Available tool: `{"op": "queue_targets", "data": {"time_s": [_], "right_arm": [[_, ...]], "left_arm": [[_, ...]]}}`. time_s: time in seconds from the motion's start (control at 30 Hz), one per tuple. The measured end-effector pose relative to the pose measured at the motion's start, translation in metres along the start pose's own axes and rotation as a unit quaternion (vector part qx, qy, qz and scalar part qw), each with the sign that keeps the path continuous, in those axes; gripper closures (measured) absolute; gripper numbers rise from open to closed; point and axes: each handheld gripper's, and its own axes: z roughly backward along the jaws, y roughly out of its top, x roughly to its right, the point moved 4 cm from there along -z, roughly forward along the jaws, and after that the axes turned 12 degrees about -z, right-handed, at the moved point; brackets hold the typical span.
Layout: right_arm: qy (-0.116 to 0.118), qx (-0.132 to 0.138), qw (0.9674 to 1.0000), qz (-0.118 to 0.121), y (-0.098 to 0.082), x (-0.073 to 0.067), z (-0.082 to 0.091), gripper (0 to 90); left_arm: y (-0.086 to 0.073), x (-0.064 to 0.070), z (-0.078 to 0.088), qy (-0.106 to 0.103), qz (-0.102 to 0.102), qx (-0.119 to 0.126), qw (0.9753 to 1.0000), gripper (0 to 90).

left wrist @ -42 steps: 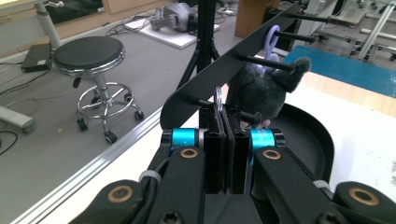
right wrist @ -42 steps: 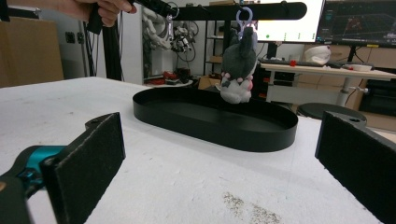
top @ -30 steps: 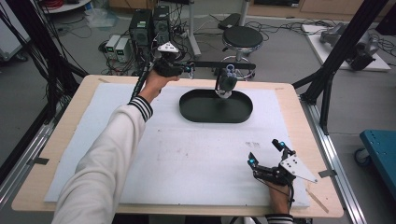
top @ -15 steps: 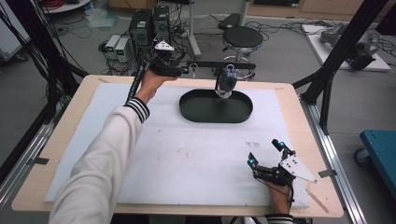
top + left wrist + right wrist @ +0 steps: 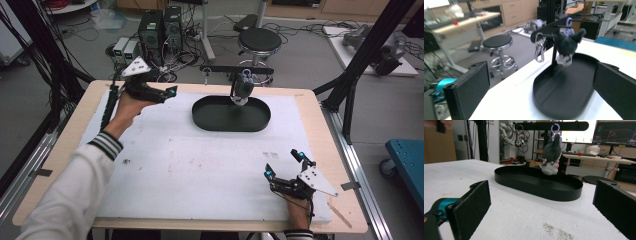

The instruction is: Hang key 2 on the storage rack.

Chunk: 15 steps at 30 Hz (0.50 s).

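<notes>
A: High view first, from the near edge: the right tongs (image 5: 284, 162) rest on the white bench (image 5: 190, 170) at the person's right, jaws spread wide with nothing between them. They look parked there, out of the way, so the other hand has room.

B: And farther up?

A: The left tongs (image 5: 172, 92) hang above the far-left part of the bench, off to the left of the black tray (image 5: 215, 120). Their jaws have just been opening, and they stand wide with nothing between them.

B: So where is the work itself?

A: On the rack. A dark plush toy (image 5: 567, 46) hangs by a lilac clip (image 5: 555, 130) from the black crossbar (image 5: 235, 69) above the far side of the tray. It dangles just over the tray floor, apparently so that it would land inside if it slipped.

B: Anything else hung there?

A: A metal carabiner (image 5: 539, 51) hangs from the bar's left end, apart from the toy. Beyond the bench stands a round stool (image 5: 258, 39) on the floor.
</notes>
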Motion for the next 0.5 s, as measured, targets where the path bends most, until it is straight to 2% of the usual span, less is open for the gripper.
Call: {"op": "queue_targets", "data": {"time_s": [0.07,0.23,0.37,0.43,0.5], "right_arm": [[0.001,-0.001,1.0,0.0,0.0,0.0,0.0,0.7],[-0.002,-0.003,1.0,-0.001,0.0,0.0,0.0,0.7],[-0.002,-0.003,1.0,0.003,0.0,-0.001,0.0,0.7],[-0.003,-0.002,1.0,0.007,0.0,-0.001,0.0,0.7],[-0.004,-0.001,0.9999,0.012,0.0,-0.002,0.0,0.7]], "left_arm": [[-0.011,0.004,0.023,0.006,-0.019,0.0,0.9998,1.7],[-0.045,0.012,0.078,0.034,-0.02,0.01,0.9992,1.7],[-0.072,0.032,0.114,0.042,-0.008,0.031,0.9986,1.7],[-0.084,0.042,0.127,0.051,0.003,0.043,0.9977,1.7],[-0.094,0.051,0.136,0.052,0.018,0.06,0.9967,1.7]]}}
